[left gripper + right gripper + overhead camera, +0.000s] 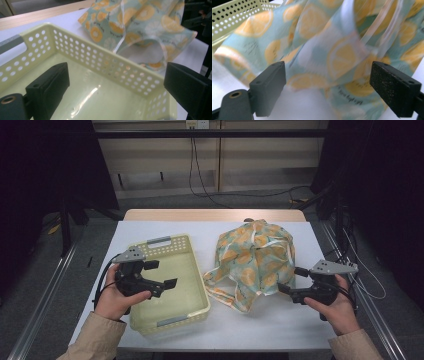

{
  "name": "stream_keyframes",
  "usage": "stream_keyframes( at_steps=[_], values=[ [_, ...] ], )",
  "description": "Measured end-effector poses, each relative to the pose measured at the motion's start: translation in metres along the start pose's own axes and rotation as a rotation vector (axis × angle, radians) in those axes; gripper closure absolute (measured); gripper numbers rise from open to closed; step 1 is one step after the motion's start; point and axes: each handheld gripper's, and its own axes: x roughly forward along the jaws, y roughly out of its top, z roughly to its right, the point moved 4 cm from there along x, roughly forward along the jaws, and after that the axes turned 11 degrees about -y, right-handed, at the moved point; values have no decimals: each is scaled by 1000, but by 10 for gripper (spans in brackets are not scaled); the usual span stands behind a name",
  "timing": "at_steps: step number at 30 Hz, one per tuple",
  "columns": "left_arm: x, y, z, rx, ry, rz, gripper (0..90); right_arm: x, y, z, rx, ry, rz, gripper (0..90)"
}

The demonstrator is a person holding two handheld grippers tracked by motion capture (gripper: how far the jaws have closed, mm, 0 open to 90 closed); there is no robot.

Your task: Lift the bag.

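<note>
My left gripper [161, 274] hangs jaws apart over the basket [194, 249]; my right gripper [292, 280], jaws apart, faces the lemon-print bag [255, 255] just ahead of its fingertips

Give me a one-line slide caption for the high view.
Left gripper open over a pale yellow basket, right gripper open beside a lemon-print bag.

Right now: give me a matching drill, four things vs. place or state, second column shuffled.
1. left tongs
2. right tongs
3. basket
4. bag

a. lemon print, slumped on the table
b. pale yellow, perforated walls, nothing inside
c. open, over the basket
d. open, at the bag's right side

Pairs: 1-c, 2-d, 3-b, 4-a
</note>
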Motion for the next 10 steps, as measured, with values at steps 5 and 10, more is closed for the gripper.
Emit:
stream_keyframes(
  at_steps=[5, 10],
  values=[
    [-6, -20, 0, -13, 11, -6, 65, -4, -13, -3, 6, 3, 26, 133],
    [-8, -36, -3, -38, 22, 6, 63, -2, -27, -6, 12, 9, 16, 133]
  ],
)
